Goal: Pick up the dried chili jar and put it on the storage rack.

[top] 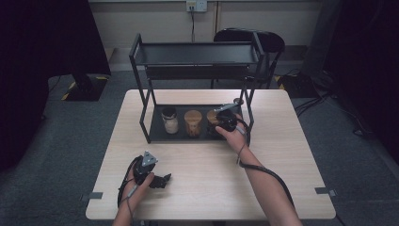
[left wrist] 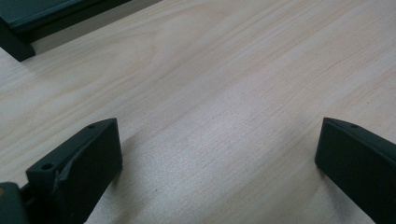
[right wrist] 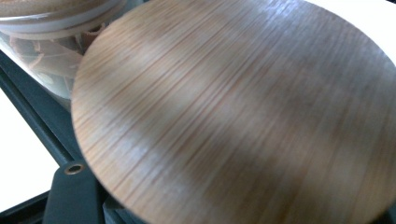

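The right claw (top: pixel 225 120) is down inside the bottom tier of the black shelf rack (top: pixel 141 75), clenched on the rightmost jar (top: pixel 212 117), whose round wooden lid (right wrist: pixel 243 112) lies broad and close in the right gripper view. That jar stands at the right end of the rack's dark bottom tray (top: pixel 156 127), hard by the rack's front right post (top: pixel 251 110), so there is little room on that side. To its left, just beside it, stands the middle jar (top: pixel 193 122) with its own wooden lid, and its glass wall and rim show at the upper left corner of the right gripper view (right wrist: pixel 42 42), nearly touching the held one. Farther left a third jar (top: pixel 170 120) with a dark top stands a little apart from the middle one, and the tray runs bare from it to the front left post. The rack's upper shelf (top: pixel 195 52) hangs over all three jars. The left claw (top: pixel 162 180) rests low on the pale wooden desk (top: pixel 197 165) near its front left edge, released, its two black jaws wide apart with bare wood between them; a corner of the rack's tray (left wrist: pixel 28 28) lies well ahead of it. A wide stretch of open desk lies between the two claws and along the right side.
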Demonstrator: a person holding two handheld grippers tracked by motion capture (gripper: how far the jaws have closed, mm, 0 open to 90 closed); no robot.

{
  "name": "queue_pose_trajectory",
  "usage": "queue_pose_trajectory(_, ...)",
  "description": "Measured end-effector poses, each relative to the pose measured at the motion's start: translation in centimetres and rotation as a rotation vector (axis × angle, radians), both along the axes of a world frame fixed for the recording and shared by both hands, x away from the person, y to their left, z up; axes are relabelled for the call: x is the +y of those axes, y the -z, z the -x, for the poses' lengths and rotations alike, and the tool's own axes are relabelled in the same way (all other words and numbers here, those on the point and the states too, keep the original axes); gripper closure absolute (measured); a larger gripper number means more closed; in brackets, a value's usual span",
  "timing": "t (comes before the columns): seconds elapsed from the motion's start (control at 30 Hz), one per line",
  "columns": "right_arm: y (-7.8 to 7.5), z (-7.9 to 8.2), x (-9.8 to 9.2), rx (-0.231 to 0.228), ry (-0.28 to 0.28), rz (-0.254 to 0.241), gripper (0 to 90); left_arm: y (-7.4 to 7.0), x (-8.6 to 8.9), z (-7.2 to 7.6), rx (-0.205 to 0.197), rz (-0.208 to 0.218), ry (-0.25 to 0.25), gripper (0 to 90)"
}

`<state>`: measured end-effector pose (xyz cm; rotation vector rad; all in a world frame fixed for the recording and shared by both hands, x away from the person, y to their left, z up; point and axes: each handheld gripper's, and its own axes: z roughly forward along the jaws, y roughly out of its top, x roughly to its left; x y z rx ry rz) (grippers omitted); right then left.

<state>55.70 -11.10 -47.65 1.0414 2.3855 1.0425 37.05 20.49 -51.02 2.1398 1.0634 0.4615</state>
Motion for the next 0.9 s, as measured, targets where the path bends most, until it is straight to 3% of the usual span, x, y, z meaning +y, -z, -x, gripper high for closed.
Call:
queue_pose_trajectory(0.47, 0.19, -0.13, 0.15, -0.004, 0.02, -0.009, 23.8, 0.0, 0.0, 0.0, 0.0, 0.0, 0.0, 0.2)
queue_pose_trajectory(0.9, 0.16, 0.03, -0.29, 0.028, 0.042, -0.015, 5.6, 0.01, 0.0, 0.0, 0.0, 0.001, 0.0, 0.2)
